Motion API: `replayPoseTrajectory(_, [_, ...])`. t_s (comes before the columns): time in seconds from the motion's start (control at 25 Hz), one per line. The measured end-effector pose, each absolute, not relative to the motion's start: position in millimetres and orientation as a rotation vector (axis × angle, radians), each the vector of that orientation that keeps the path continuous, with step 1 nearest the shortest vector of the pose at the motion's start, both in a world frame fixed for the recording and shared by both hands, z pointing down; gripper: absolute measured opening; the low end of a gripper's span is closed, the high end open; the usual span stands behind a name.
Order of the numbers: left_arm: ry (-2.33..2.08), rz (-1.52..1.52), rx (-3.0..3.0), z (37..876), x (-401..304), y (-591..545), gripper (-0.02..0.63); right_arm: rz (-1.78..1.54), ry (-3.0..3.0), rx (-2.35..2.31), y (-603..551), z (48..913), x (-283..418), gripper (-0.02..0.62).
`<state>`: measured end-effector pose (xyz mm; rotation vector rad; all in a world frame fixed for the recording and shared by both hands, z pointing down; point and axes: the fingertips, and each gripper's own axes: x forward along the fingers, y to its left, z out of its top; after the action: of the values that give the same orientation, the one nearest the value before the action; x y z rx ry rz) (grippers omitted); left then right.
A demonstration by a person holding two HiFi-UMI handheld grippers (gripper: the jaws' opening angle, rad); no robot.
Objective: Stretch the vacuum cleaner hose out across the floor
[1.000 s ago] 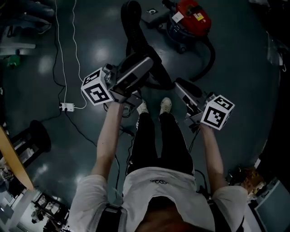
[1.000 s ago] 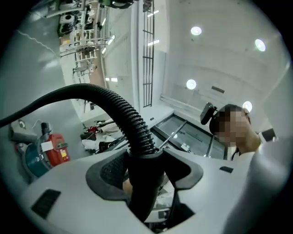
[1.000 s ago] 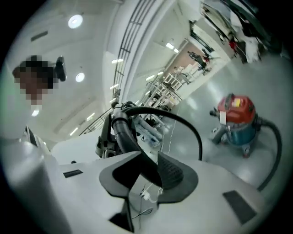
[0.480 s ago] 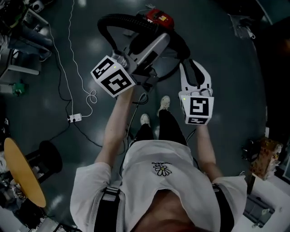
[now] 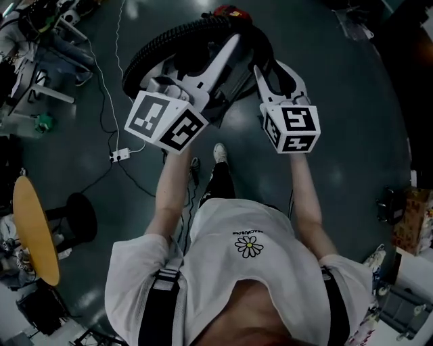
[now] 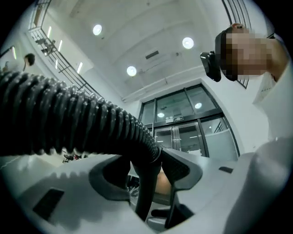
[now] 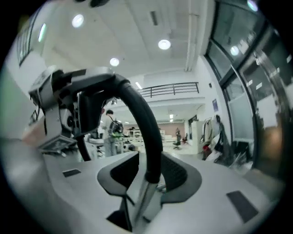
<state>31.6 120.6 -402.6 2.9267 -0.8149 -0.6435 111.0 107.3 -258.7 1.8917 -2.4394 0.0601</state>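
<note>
The black ribbed hose arches up off the floor from the red vacuum cleaner at the top edge. In the left gripper view the ribbed hose ends in a cuff, and a smooth black tube drops between the jaws. My left gripper is closing, its pads on that tube. The tube curves over to my right gripper, where it meets a metal wand. The right jaws are opening, with the curved tube still between them and a sliver of gap on its left.
A white power strip with trailing cables lies on the dark floor at left. A round yellow tabletop and a black stool stand lower left. A cardboard box sits at the right edge, clutter at top left. My shoe is below the grippers.
Both grippers have risen toward the camera, lifting the hose off the floor into an arch. The right gripper moved in beside the left and onto the curved tube.
</note>
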Motion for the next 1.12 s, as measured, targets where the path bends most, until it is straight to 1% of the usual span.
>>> replayPoseTrajectory(0.08, [-0.872,-0.68,2.946,-410.5,31.1,186.4,0.221,0.301,-2.617,1.815,172.1,-246.8,113.2,0.17])
replayPoseTrajectory(0.12, [-0.892,-0.699,2.954,-415.2,29.8,221.3,0.221,0.361,-2.65,1.798,201.7,-239.8,115.9,0.19])
replayPoseTrajectory(0.36, [-0.986,-0.825,2.923,-457.5,2.2,424.2,0.221,0.319,-2.5,1.787,331.1,-211.7,117.4,0.195])
replayPoseTrajectory(0.44, [-1.018,-0.82,2.905,-474.4,-7.9,471.6,0.221,0.257,-2.505,1.768,365.6,-216.9,111.3,0.199])
replayPoseTrajectory(0.6, [-1.036,-0.833,2.884,-488.4,-29.1,546.4,0.218,0.031,-2.503,1.693,433.8,-233.6,78.3,0.199])
replayPoseTrajectory(0.76, [-0.966,-0.836,2.838,-472.0,-41.8,628.8,0.218,0.116,-2.539,1.643,511.5,-224.4,47.6,0.199])
replayPoseTrajectory(0.84, [-0.923,-0.865,2.768,-460.9,-61.5,667.7,0.218,0.091,-2.484,1.626,551.0,-216.4,32.6,0.195])
replayPoseTrajectory(0.96, [-0.792,-0.925,2.61,-444.2,-102.9,730.0,0.218,0.032,-2.365,1.757,611.2,-219.5,26.2,0.184])
replayPoseTrajectory(1.04, [-0.638,-0.924,2.486,-430.7,-126.8,774.4,0.219,-0.07,-2.262,1.873,649.4,-236.5,32.0,0.184])
replayPoseTrajectory(1.12, [-0.511,-0.787,2.471,-409.1,-138.3,826.1,0.219,-0.206,-2.148,1.964,686.1,-263.2,42.0,0.184])
